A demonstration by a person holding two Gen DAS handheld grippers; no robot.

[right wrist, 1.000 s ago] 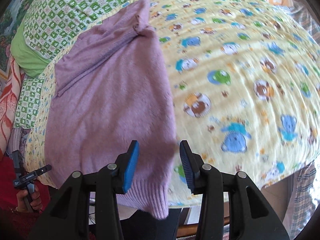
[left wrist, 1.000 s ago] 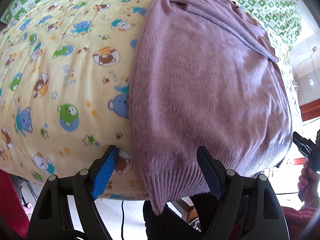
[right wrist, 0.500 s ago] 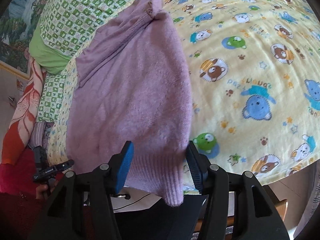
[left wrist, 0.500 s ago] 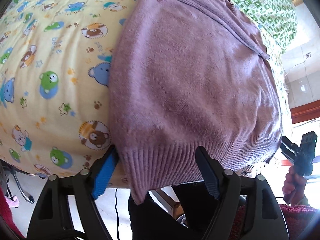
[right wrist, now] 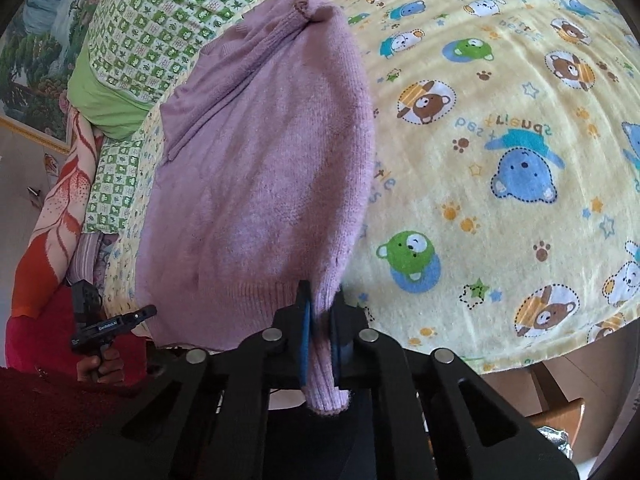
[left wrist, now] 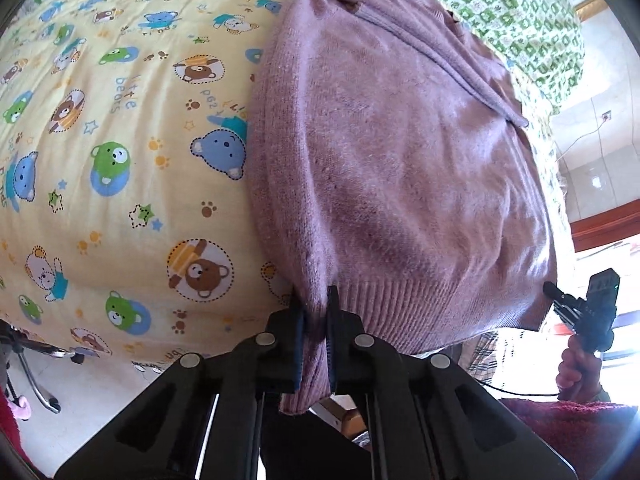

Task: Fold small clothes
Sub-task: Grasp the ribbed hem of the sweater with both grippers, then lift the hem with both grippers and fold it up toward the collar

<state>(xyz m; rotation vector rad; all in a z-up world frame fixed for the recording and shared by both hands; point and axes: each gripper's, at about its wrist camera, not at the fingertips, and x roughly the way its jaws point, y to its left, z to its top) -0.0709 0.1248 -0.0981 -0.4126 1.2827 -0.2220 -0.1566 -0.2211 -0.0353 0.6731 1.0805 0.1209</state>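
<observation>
A lilac knitted sweater [left wrist: 400, 160] lies flat on a yellow bear-print blanket [left wrist: 120, 160], collar far, ribbed hem at the near bed edge, one sleeve folded across the chest. My left gripper [left wrist: 316, 304] is shut on the hem's left corner, and a fold of knit hangs between the pads. In the right wrist view the sweater [right wrist: 260, 160] shows again, and my right gripper [right wrist: 320, 300] is shut on the hem's right corner. Each view also shows the other gripper beside the far hem corner, the right gripper [left wrist: 560, 300] and the left gripper [right wrist: 148, 312], held in a hand [right wrist: 100, 368].
A green checked cover [right wrist: 152, 28] lies beyond the sweater's collar, an orange patterned cloth [right wrist: 60, 200] beside it. The blanket [right wrist: 500, 160] drops off at the near edge to the floor [left wrist: 120, 380]. A wooden chair [right wrist: 560, 412] stands below the bed edge.
Both grippers stood open around the hem corners and have now closed on them. The right gripper also came lower and nearer to the hem.
</observation>
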